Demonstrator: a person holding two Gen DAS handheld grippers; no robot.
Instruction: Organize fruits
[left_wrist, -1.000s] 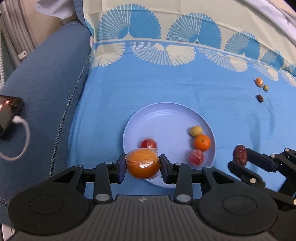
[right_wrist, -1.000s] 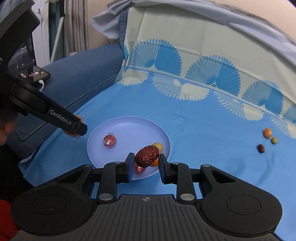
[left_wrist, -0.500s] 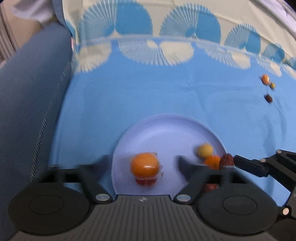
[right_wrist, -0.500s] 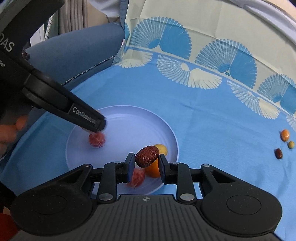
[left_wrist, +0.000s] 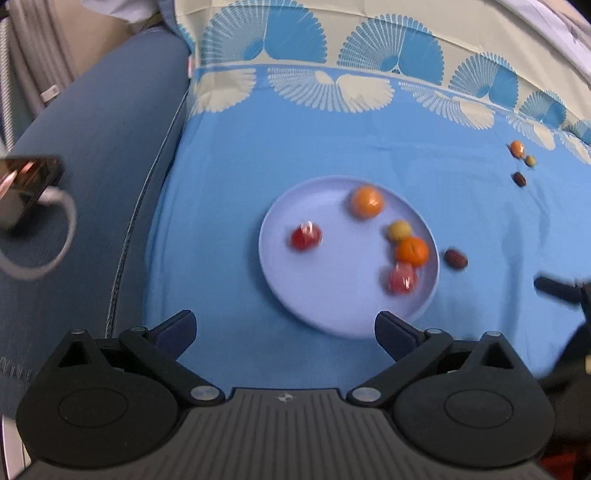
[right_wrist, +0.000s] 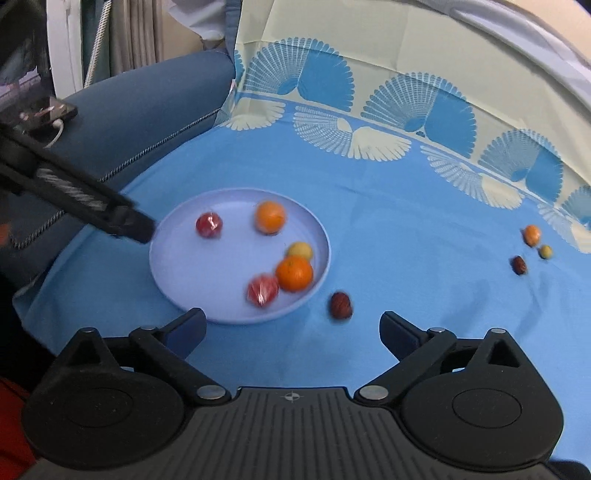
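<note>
Since the earlier frames both grippers have let go: the left gripper (left_wrist: 284, 330) now stands wide apart and empty, its orange (left_wrist: 366, 201) lying upper centre on the lilac plate (left_wrist: 332, 317). The right gripper (right_wrist: 291, 328) is opening with nothing between its jaws, and its red date (right_wrist: 340, 305) lies on the blue cloth (right_wrist: 406, 236) just beside the plate's lower-right rim. By this reading the date missed the plate and needs re-picking; three small fruits remain at far right.
</note>
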